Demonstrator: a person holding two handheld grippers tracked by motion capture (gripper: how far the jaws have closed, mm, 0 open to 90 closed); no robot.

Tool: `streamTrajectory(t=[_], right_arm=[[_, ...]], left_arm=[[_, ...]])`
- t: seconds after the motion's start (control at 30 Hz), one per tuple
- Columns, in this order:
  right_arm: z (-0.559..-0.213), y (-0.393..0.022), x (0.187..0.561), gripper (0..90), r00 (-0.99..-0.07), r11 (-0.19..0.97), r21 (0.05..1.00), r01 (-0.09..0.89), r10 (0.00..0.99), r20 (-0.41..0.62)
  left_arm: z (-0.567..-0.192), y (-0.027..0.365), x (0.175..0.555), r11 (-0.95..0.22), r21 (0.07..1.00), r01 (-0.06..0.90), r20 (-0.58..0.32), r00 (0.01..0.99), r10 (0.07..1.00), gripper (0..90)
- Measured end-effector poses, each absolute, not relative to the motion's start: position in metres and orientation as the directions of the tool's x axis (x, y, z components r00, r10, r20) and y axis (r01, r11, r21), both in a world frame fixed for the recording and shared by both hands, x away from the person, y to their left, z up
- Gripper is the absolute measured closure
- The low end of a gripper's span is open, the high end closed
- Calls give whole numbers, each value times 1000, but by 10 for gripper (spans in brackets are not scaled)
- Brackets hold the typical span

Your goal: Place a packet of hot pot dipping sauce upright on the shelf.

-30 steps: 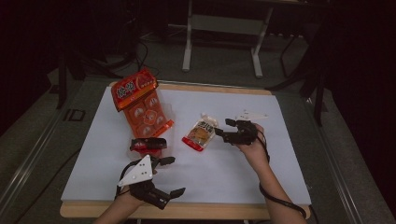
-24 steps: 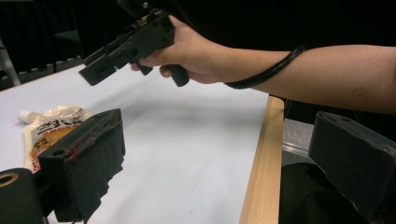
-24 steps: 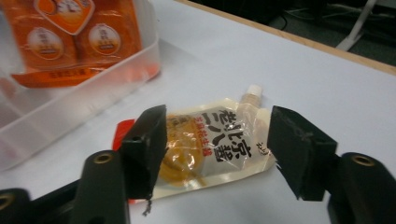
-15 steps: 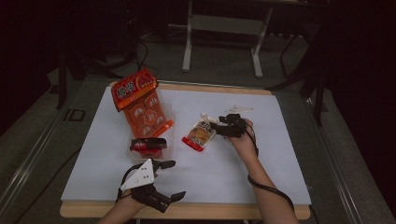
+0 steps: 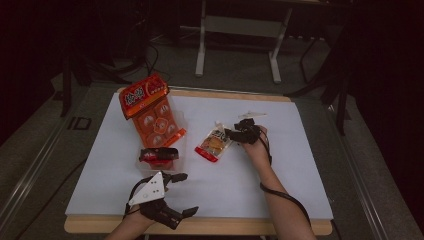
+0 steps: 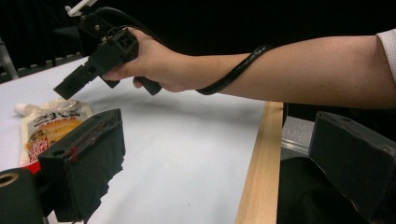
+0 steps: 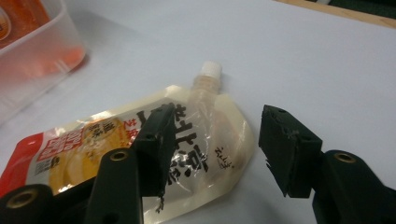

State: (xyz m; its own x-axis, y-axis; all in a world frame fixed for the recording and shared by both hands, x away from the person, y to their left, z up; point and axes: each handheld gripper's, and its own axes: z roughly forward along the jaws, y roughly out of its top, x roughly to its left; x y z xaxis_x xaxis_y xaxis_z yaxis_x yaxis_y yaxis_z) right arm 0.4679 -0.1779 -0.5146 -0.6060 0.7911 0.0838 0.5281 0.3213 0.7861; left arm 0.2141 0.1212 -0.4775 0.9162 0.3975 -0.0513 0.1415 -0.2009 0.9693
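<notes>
The right gripper is seen with its jaws spread apart, poised just over the spouted pouch, which lies flat on the white tabletop. One jaw overlaps the pouch's clear upper part in the right gripper view, the other stands beyond its edge over bare sheet; whether either jaw touches the pouch cannot be told. The white cap of the pouch points away from the gripper, and its red end is cut off at the lower left corner. Black lettering is printed on it but cannot be read. A clear plastic container with orange contents is seen blurred at the upper left, cut by the frame.

In the high view the right gripper is held at the pouch near the middle of the tabletop. The left gripper is held near the front edge, jaws wide apart and holding nothing, its grey plate uppermost. Just ahead of it lies a small clear tub with a red and black label, and beyond that an orange pack of round items, its print too small to make out.

In the left gripper view the jaws of that gripper are seen far apart, the right hand and its cable beyond them
</notes>
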Motion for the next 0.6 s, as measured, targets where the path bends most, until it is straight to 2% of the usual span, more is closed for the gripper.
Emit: streamTrajectory(t=[0.47, 0.6], right_arm=[[-533, -166, 480, 401, -579, 360, 742, 565, 814, 46], [-535, -163, 480, 505, -585, 366, 734, 573, 809, 53]], left_arm=[[-478, 128, 211, -200, 968, 154, -58, 908, 415, 42], [-479, 129, 211, -199, 967, 157, -61, 907, 417, 42]])
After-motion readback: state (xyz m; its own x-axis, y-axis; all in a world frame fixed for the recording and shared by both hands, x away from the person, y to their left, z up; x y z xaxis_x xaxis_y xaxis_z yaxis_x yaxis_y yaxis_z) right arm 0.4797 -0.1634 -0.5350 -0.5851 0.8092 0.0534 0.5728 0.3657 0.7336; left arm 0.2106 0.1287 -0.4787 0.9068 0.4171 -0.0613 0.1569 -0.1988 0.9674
